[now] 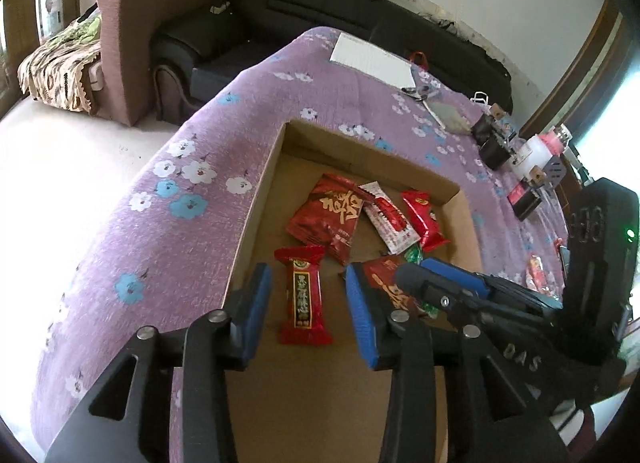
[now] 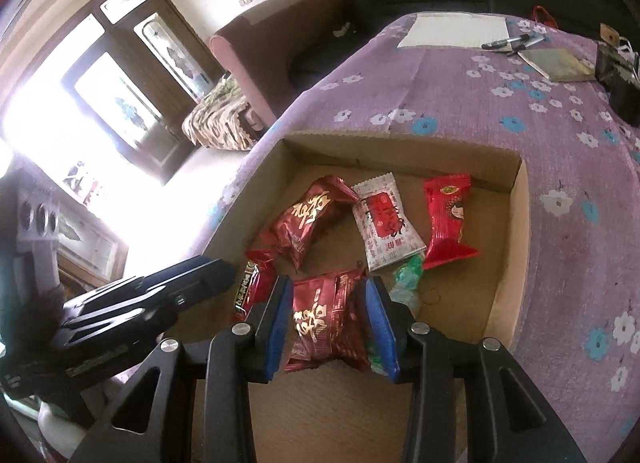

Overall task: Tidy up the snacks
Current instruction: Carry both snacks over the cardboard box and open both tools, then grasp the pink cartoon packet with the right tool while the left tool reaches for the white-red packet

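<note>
While both grippers hang over the cardboard box, the left gripper is spread, empty, a red bar snack lying on the box floor between its fingers. Right gripper straddles a dark red packet; jaws parted, contact unclear. Toward the box's far wall lie a second dark red packet, a white packet and a red candy.
</note>
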`<state>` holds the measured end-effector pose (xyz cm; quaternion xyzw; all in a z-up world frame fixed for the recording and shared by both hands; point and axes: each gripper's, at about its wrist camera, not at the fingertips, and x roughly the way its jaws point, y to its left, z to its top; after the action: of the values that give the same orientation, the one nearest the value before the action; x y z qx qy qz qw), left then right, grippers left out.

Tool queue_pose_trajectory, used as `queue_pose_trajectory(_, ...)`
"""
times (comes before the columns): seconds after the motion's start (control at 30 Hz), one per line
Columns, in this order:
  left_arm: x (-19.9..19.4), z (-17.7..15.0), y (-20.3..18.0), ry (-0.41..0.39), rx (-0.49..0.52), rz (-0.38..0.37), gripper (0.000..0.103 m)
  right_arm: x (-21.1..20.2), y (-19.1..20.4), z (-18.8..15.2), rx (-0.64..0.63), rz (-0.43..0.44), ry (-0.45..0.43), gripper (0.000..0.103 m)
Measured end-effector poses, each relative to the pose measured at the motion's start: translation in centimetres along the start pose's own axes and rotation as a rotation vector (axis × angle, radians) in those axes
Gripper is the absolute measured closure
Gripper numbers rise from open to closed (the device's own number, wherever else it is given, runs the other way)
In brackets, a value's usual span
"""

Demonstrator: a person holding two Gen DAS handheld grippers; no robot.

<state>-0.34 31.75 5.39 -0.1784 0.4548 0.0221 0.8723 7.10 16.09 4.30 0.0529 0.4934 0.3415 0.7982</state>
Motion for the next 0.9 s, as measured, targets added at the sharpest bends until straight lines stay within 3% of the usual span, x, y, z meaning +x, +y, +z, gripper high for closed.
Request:
queue_pose_trajectory(0.4,-2.6,-2.5,-2.2,0.004,-0.038,-0.077,0.066,-7.5,-2.8,-1.6,0.055,-0.007,-0.117,0.056)
queue_pose_trajectory(0.53,-3.8,-4.4,-2.8,-0.003,-0.061,-0.118,0.064,-10.3,-5.1,-4.4,0.070,-0.054,-0.136,0.056)
queue_pose_trajectory(0.63,-4.5,-5.8,-3.1,-0.005,-0.085,-0.134,0.050,-12.3,-7.5,-6.7,0.094,-0.097,-0.145,0.056)
queue_pose_trajectory(0.9,-5.0,-8.6,-6.4,0.018,-0.063,-0.183,0.050,-19.6,-15.1,-11.9,0.231,-0.188,-0.240,0.056)
